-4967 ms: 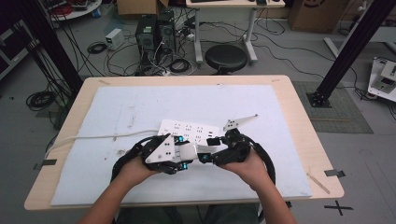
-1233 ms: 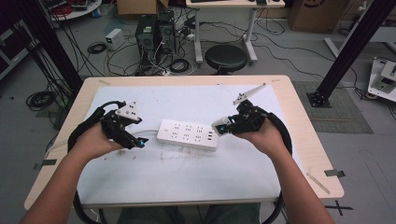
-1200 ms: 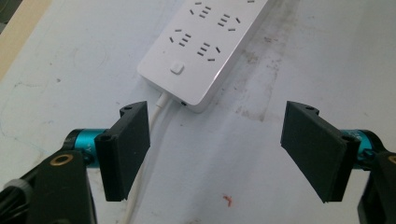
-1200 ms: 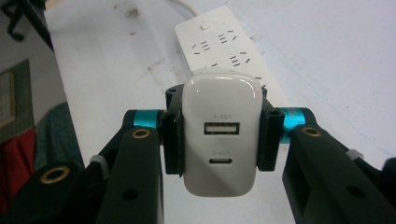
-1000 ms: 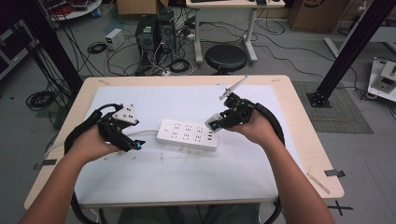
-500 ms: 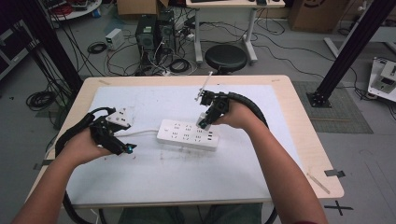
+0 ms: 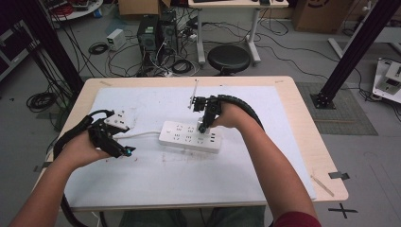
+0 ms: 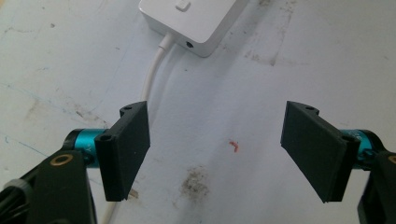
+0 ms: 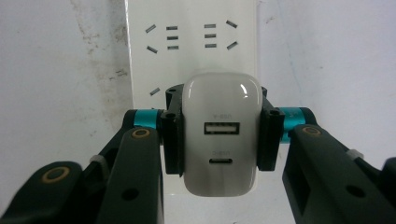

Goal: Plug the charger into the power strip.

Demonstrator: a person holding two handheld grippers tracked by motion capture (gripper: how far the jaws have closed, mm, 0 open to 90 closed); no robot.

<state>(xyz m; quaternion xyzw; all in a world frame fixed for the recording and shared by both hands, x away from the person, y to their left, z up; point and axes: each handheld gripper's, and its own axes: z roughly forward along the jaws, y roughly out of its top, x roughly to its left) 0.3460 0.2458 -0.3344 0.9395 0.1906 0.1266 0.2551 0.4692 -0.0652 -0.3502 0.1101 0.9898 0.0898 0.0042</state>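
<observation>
Two claws — left claw wide open, empty; right claw clamped on white charger over power strip.

a white usb charger, rounded at the corners, shows one usb-a port above one usb-c port on its face. it sits over a long white power strip lying flat near the worktop centre, its white cord leaving toward 9 o'clock.

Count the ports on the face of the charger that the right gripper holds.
2, both on the white charger clamped in the right gripper: a rectangular USB port above, an oval port below. Other faces are hidden.
</observation>
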